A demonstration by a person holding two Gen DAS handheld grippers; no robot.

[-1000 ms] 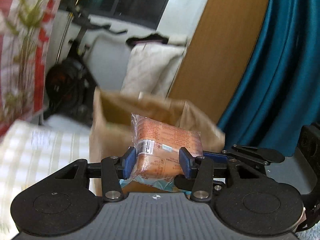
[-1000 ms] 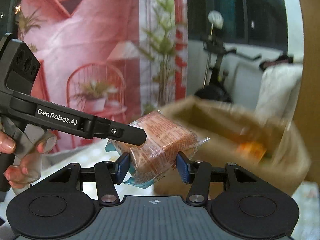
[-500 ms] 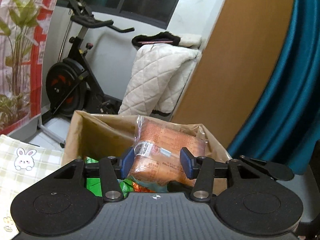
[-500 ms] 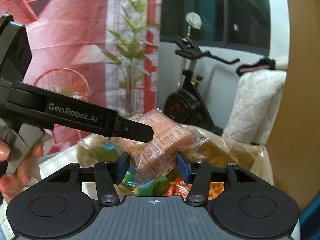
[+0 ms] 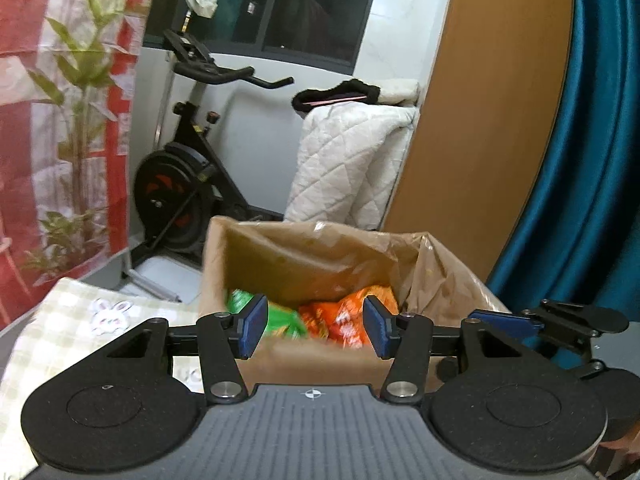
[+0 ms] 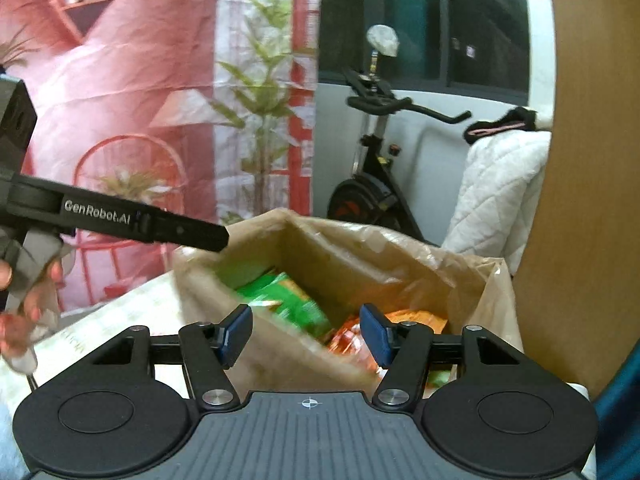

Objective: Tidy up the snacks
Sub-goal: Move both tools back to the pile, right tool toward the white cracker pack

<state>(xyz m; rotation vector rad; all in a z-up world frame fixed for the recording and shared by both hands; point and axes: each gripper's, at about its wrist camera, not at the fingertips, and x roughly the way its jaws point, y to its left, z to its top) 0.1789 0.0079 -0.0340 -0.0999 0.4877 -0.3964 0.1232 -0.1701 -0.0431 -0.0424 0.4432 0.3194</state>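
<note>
A brown box lined with a brown bag stands open on the table. Inside it lie green snack packs and orange snack packs, blurred. My left gripper hovers at the box's near rim, its jaws opening with nothing between them. My right gripper sits beside it over the same rim, jaws also opening and empty. In the right wrist view the left gripper's finger reaches in from the left, held by a hand.
A checked tablecloth covers the table left of the box. Behind stand an exercise bike, a white quilt, a wooden panel and a teal curtain. A red printed hanging fills the left.
Both grippers held an orange snack pack over the box; now the pack is gone from the jaws, which have spread apart. Both grippers moved closer over the box opening.
</note>
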